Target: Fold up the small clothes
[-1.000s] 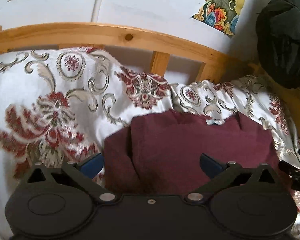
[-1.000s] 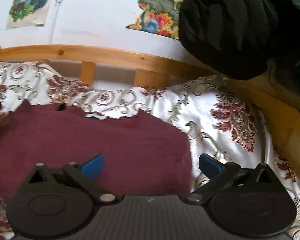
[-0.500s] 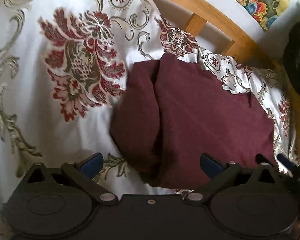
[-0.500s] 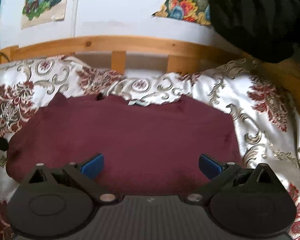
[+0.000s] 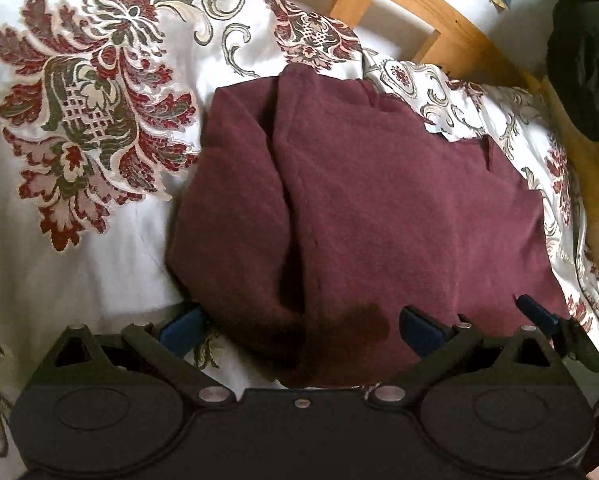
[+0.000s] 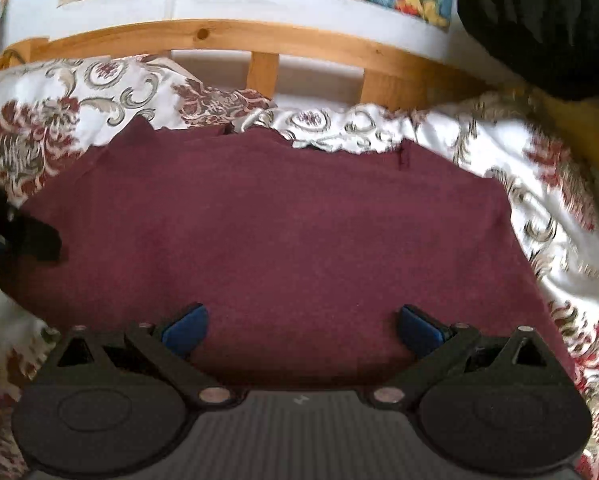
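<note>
Left wrist view: my left gripper [image 5: 301, 330] has its fingers spread wide, straddling the near left corner of a maroon garment [image 5: 379, 216]. It lies folded on a floral bedspread [image 5: 79, 120], close to the wooden bed rail [image 5: 427, 8].

Right wrist view: my right gripper [image 6: 301, 328] is also spread wide, holding nothing, over the garment's near edge. A black bundle [image 6: 539, 20] sits by the bed's far right corner.
</note>
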Demonstrator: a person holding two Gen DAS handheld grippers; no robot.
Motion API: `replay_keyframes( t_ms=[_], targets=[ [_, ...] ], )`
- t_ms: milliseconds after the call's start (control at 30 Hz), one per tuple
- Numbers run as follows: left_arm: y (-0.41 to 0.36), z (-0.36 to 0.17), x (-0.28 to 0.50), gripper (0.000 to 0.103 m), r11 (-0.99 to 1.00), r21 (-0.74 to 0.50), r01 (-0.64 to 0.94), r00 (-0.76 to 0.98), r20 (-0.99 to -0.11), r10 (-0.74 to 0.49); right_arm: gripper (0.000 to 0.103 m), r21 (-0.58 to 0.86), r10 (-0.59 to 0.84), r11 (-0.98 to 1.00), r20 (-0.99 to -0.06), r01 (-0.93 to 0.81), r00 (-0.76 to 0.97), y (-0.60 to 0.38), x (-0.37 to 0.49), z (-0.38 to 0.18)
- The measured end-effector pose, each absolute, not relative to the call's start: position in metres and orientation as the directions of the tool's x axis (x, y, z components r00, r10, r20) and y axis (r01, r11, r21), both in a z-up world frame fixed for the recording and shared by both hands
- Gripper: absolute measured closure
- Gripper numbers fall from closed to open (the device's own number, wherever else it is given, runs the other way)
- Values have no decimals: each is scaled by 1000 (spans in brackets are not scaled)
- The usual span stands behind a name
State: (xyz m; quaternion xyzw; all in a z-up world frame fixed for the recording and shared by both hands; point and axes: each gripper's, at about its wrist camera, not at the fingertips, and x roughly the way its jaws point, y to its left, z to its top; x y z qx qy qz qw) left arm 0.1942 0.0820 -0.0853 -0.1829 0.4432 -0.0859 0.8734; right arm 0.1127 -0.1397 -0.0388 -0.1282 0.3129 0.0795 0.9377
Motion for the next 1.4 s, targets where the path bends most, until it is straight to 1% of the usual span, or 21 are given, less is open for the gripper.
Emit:
replay_keyframes(
  t_ms=[133, 233, 567, 833, 1200, 1267, 1333, 1400],
  targets=[
    [82, -87, 196, 1, 924, -383, 1, 589, -746, -310, 0, -257, 46, 939, -564, -229, 824, -131, 105, -43],
    [82, -88, 198, 1, 924, -381, 1, 587, -748, -309, 0, -267, 44, 937, -554, -227, 831, -130, 103, -45],
    [81, -89, 198, 1, 927, -376, 14, 582, -751, -313, 1, -150, 106, 960, -585, -236, 804, -147, 112, -45],
    [90, -92, 199, 1, 903, -429, -24, 585, -739, -335, 1, -144, 107, 961, -586, -234, 803, -148, 112, -45],
    [86, -91, 200, 1, 915, -403, -11, 585, -745, -321, 1, -144, 107, 962, -587, -233, 802, -148, 112, -45],
    [85, -87, 200, 1, 935, -355, -8, 610, -743, -277, 1, -143, 107, 962, -587, -233, 802, -148, 112, -45],
    [80, -83, 200, 1, 966, -258, -4, 655, -731, -192, 1, -143, 107, 962, -588, -233, 802, -148, 112, -45],
    [76, -81, 202, 1, 982, -189, 8, 689, -711, -143, 1, -143, 107, 962, -588, -233, 802, -148, 112, -45]
  ],
)
